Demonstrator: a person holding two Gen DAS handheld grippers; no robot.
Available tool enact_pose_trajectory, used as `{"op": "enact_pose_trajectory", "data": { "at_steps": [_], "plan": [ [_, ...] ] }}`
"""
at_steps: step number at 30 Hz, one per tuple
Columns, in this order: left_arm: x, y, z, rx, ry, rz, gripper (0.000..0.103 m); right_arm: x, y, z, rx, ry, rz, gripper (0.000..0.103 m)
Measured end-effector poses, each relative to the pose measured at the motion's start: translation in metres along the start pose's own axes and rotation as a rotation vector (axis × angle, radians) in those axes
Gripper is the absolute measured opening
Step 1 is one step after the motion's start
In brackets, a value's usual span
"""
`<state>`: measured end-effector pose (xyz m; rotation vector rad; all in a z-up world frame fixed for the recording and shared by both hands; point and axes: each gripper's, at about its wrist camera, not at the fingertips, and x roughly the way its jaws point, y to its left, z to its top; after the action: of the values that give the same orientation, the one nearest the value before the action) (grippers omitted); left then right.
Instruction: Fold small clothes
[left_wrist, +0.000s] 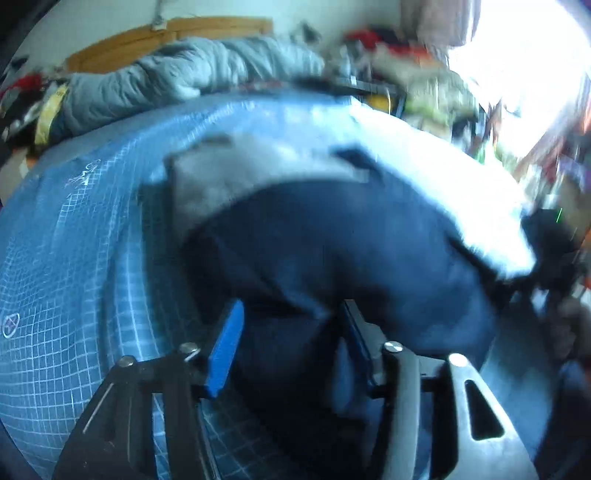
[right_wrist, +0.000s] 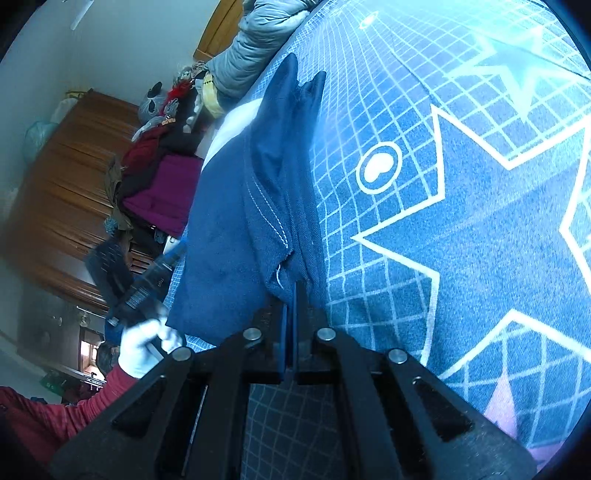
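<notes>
Two grippers work one dark blue garment (right_wrist: 229, 236) on a bed covered by a blue sheet (right_wrist: 461, 221) printed with a white grid and stars; nearest in the right wrist view, the right gripper (right_wrist: 291, 325) has its blue pads pressed together on a stitched hem corner of the garment at 6 o'clock, the cloth rising from there toward 12 o'clock in two pointed folds; at 8 o'clock a white-gloved hand (right_wrist: 144, 347) with a red sleeve holds the other tool; in the blurred left wrist view, the left gripper (left_wrist: 291, 332) stands spread, its blue fingers (left_wrist: 225, 350) on either side of a hump of the garment, with cloth bulging between them; beyond, at 12 o'clock, a grey quilt (left_wrist: 177, 77) lies along a wooden headboard (left_wrist: 159, 37).
</notes>
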<state>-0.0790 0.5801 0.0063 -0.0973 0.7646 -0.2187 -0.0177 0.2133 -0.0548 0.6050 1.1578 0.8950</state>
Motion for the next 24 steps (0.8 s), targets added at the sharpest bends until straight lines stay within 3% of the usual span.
{"op": "enact_pose_trajectory", "data": {
  "at_steps": [3,4,5,6,7,8,9,14,17,19,24],
  "plan": [
    [-0.009,0.004,0.026,0.001,-0.096,0.002,0.053,-0.001,-0.004,0.001,0.010,0.004,0.014,0.000],
    [-0.001,0.004,0.033,0.016,-0.092,0.015,0.055,-0.001,-0.004,0.001,0.009,0.004,0.013,0.000],
    [0.008,0.002,0.035,0.033,-0.067,0.046,0.056,-0.002,-0.005,0.001,0.009,0.003,0.013,0.000],
    [0.033,0.004,0.034,0.048,0.015,0.096,0.061,-0.002,-0.005,0.001,0.008,0.003,0.014,0.000],
    [0.056,0.013,0.033,0.035,0.092,0.100,0.070,-0.002,-0.005,0.001,0.008,0.003,0.014,0.000],
    [0.065,0.020,0.030,0.006,0.105,0.083,0.072,-0.002,-0.004,0.001,0.009,0.002,0.014,0.000],
    [0.065,0.025,0.028,-0.009,0.063,0.061,0.073,-0.003,-0.005,0.000,0.008,0.002,0.015,0.000],
    [0.032,0.012,0.032,-0.026,0.039,0.021,0.063,-0.005,-0.006,0.000,0.012,0.003,0.024,0.000],
    [0.007,-0.006,0.005,0.043,0.050,-0.023,0.063,-0.006,-0.006,0.001,0.012,0.002,0.025,0.000],
    [-0.005,-0.018,-0.023,0.102,0.089,0.013,0.065,-0.006,-0.006,0.001,0.012,0.003,0.025,0.000],
    [-0.044,-0.023,-0.071,0.042,0.130,-0.027,0.067,-0.006,-0.006,0.002,0.015,0.004,0.026,0.000]
  ]
}}
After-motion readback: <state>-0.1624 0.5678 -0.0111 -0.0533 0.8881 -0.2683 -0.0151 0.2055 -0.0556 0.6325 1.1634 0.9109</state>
